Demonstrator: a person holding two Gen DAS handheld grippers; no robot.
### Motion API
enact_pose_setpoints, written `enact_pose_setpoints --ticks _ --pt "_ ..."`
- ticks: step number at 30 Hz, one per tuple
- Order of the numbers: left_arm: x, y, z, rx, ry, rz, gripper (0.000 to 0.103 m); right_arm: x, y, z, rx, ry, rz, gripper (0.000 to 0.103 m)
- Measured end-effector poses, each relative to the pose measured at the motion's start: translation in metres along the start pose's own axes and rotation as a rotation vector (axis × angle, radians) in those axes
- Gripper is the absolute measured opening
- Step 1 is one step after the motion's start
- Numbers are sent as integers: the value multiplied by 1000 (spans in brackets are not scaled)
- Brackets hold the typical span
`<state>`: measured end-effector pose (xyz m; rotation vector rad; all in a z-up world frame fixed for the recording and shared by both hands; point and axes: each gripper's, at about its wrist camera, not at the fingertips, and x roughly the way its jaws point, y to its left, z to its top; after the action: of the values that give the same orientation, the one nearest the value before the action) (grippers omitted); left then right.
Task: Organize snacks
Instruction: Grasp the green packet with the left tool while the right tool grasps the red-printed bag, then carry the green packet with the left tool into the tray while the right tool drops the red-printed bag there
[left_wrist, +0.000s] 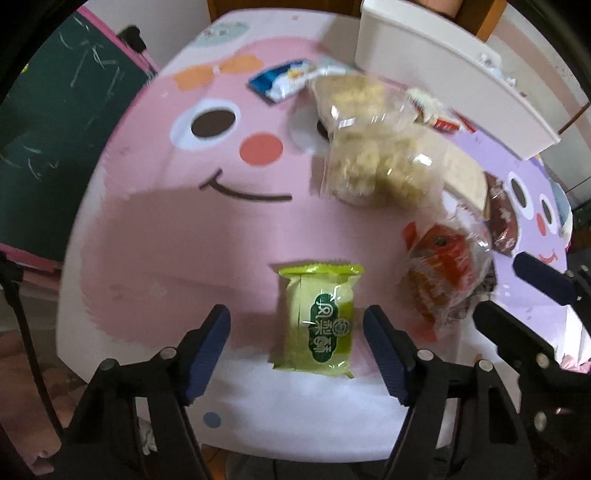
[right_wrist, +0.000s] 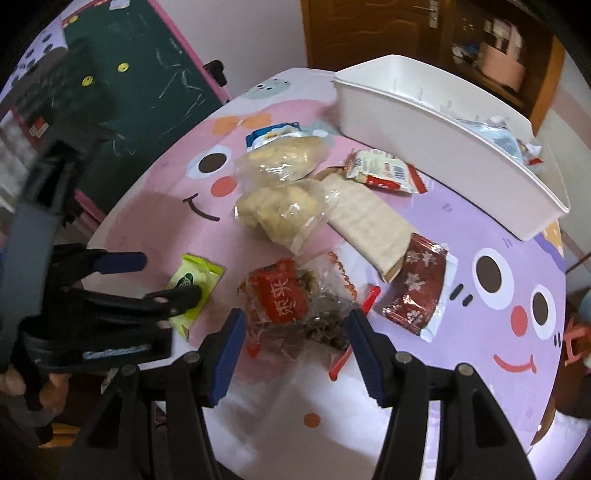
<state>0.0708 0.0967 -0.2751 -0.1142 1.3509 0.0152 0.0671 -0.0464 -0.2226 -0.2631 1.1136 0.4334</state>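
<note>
A green snack packet (left_wrist: 317, 317) lies on the pink table between the open fingers of my left gripper (left_wrist: 297, 317); it also shows in the right wrist view (right_wrist: 192, 286). A clear bag with a red label (right_wrist: 291, 306) lies between the open fingers of my right gripper (right_wrist: 295, 326); it also shows in the left wrist view (left_wrist: 447, 269). The left gripper (right_wrist: 162, 277) shows at the left of the right wrist view. The right gripper (left_wrist: 517, 288) shows at the right of the left wrist view. A white bin (right_wrist: 417, 122) stands at the back with some packets inside.
Two clear bags of yellow puffs (right_wrist: 284, 184), a long cracker pack (right_wrist: 369, 225), a dark red sachet (right_wrist: 417, 284), a red-and-white packet (right_wrist: 384, 171) and a blue-white packet (right_wrist: 273, 133) lie mid-table. A green chalkboard (right_wrist: 147, 74) stands at the left.
</note>
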Motion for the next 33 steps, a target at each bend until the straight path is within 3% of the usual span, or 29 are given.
enact_pose_setpoints --ticks 2,4,5,9,12,18,22,28,33 --pt "10 0 -2 1 25 -5 61 1 0 1 -16 2 -4 58" --pt "9 -2 -3 20 6 4 48 5 3 3 -34 4 -12 58" --pt "10 -1 -3 27 3 15 36 6 5 4 -47 7 -20 58" --pt "10 21 1 -46 22 -59 35 11 13 7 -90 8 -41 58" --pt "7 37 1 -89 10 -43 35 18 23 9 -135 9 -70 58" --pt "-7 61 0 -136 -24 -26 35 38 48 5 -277 19 -210 58" --pt "-12 69 3 -161 -38 -31 35 47 57 2 -330 12 -271 66" --pt "-20 71 12 -158 -36 -50 35 55 68 0 -387 -7 -321 68" --pt "-22 61 16 -123 -20 -64 35 56 63 3 -350 -19 -299 70"
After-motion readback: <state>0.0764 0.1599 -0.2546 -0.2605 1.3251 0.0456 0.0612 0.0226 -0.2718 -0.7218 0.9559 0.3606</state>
